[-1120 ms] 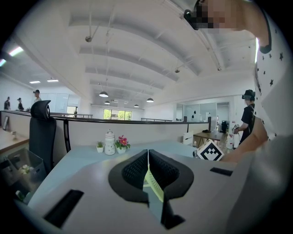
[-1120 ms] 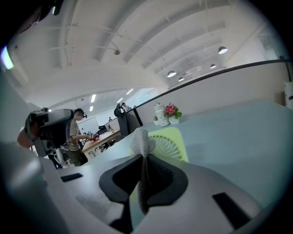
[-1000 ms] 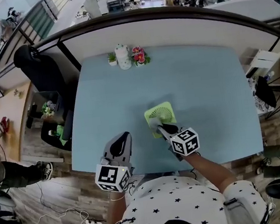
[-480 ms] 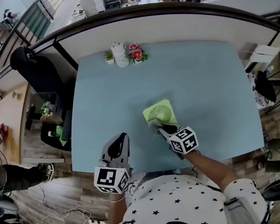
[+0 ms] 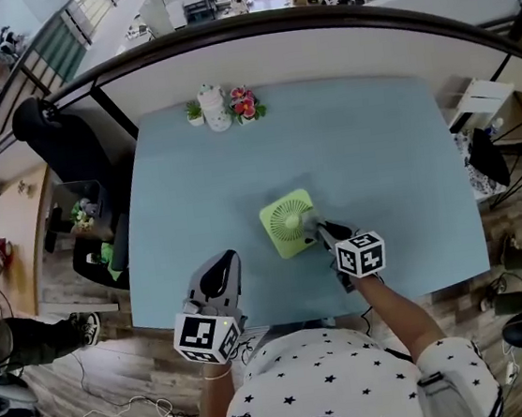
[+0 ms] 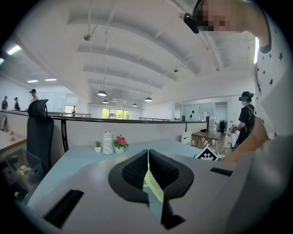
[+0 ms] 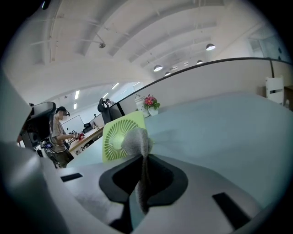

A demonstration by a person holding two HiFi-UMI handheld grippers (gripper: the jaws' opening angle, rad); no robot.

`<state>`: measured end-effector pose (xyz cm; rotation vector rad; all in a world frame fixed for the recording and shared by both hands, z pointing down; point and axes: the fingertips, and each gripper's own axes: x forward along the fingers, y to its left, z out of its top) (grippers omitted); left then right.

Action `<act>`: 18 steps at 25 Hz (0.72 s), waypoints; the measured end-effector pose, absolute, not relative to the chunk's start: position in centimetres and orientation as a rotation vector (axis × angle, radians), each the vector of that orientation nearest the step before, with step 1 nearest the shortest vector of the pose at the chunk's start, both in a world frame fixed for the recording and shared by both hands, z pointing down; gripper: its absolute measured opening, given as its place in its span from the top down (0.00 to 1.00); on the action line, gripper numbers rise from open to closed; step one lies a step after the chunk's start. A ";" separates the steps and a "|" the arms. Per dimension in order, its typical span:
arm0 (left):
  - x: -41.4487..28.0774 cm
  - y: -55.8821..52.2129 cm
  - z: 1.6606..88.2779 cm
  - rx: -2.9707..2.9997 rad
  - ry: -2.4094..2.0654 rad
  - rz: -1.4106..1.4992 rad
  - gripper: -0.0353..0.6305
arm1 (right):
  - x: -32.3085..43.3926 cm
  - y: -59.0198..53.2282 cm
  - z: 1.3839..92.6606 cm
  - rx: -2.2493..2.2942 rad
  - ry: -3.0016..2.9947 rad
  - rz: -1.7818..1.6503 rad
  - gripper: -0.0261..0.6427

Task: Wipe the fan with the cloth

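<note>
The fan (image 5: pixel 290 224) is lime-green, cloth (image 7: pixel 134 139) grey — table (image 5: pixel 376 141) pale blue

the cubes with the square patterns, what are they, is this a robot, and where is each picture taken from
There is no robot here. A person holds a two-jaw hand tool in each hand, and the patterned cubes are part of those tools. The head view comes from a camera on the person's head, looking down at a light blue table. The two gripper views come from cameras riding on the tools, each looking along its own jaws. On the table are a small green fan and, at the far edge, a white jar beside some flowers. The right gripper is shut on a grey cloth, which it holds at the fan's grille. The left gripper is shut with nothing in it, near the table's front edge.
</note>
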<state>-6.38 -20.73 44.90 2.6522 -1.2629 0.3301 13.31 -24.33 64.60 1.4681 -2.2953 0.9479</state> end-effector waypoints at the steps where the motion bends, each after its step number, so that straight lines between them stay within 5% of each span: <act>1: -6.3 -20.7 44.9 2.653 -1.260 0.331 0.90 | 13.6 -24.3 64.7 1.477 -2.289 0.957 0.92; 18: -6.3 -20.2 44.7 2.660 -1.256 0.324 0.90 | 4.0 -21.0 63.2 1.169 -2.469 0.904 0.92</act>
